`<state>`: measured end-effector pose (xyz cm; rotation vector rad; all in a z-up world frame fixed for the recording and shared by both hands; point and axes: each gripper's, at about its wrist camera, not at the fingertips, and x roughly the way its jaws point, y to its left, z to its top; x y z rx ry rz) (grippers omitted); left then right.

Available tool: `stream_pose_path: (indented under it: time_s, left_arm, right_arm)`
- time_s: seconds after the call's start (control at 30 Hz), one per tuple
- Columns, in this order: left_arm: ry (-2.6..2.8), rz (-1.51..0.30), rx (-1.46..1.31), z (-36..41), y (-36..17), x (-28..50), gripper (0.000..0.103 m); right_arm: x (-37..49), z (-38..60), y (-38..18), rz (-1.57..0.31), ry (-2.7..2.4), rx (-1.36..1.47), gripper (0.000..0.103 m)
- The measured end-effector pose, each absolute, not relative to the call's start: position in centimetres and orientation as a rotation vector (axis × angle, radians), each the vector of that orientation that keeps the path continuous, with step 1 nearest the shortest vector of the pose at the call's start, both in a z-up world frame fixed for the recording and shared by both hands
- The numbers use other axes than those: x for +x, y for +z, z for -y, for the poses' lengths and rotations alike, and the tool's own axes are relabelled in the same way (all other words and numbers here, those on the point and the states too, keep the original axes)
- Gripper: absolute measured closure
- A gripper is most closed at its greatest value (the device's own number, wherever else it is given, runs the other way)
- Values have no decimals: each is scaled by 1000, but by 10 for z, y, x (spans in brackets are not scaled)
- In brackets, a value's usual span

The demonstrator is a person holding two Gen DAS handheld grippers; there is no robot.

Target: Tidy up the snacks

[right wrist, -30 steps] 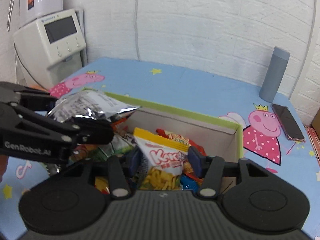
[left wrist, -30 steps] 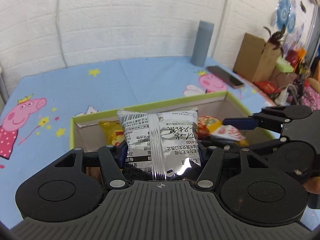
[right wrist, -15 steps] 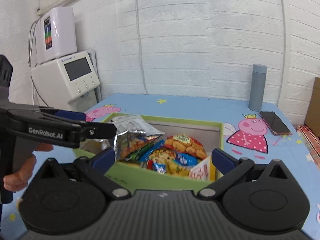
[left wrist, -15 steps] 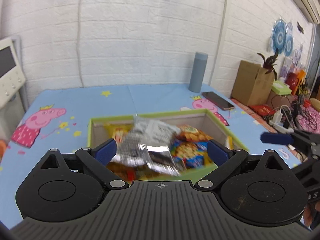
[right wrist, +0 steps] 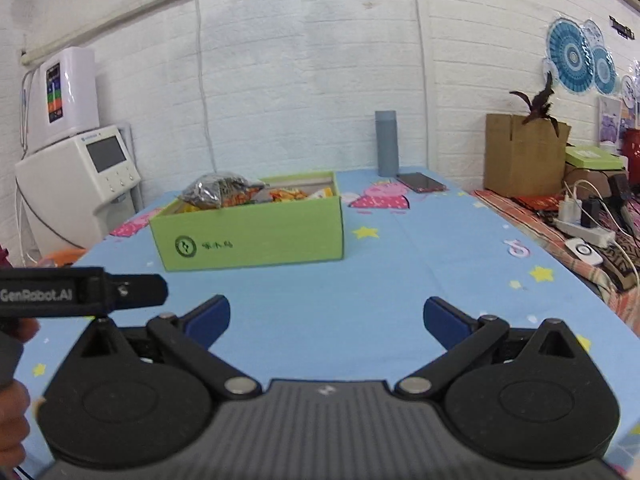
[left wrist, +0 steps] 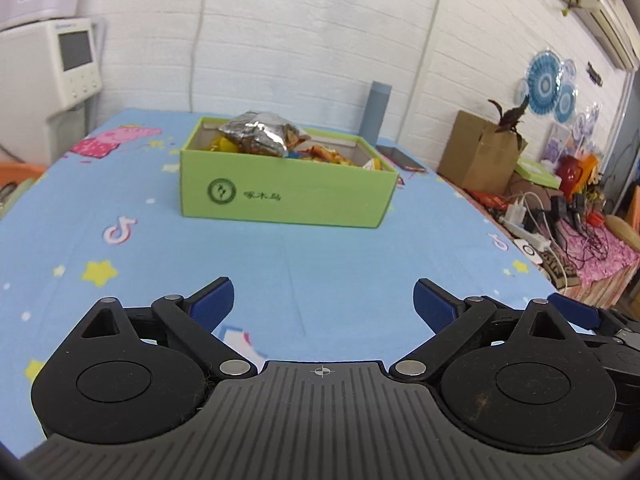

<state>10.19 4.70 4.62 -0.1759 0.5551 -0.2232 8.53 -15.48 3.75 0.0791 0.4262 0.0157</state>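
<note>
Well ahead of both tongs, the silver snack packet [left wrist: 260, 133] now lies atop the green box [left wrist: 286, 196], released since a second ago; left tongs [left wrist: 323, 305] and right tongs [right wrist: 326, 317] gape empty, so packing looks done.

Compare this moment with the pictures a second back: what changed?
The left gripper let go of the silver packet, now lying on top in the green box. The right gripper released its yellow bag. Both drew back, open and empty. The box, grey bottle and phone stayed put.
</note>
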Motion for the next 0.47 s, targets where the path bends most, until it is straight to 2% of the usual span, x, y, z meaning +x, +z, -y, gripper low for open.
stream_pose_path:
  time_s: [0.17,0.37,0.47]
  left_arm:
    - [-175,-541,-142,-48,30,49,15]
    - [-166,-532,-140,-47,16,3,26]
    - [-176,-499,-122,-40,21,-20,24]
  right_arm:
    - [39,161,29,-413,-29,178,0]
    - [-2,163,33,-420,-50,222,0]
    - [-29,158,42,-385,-43,194,0]
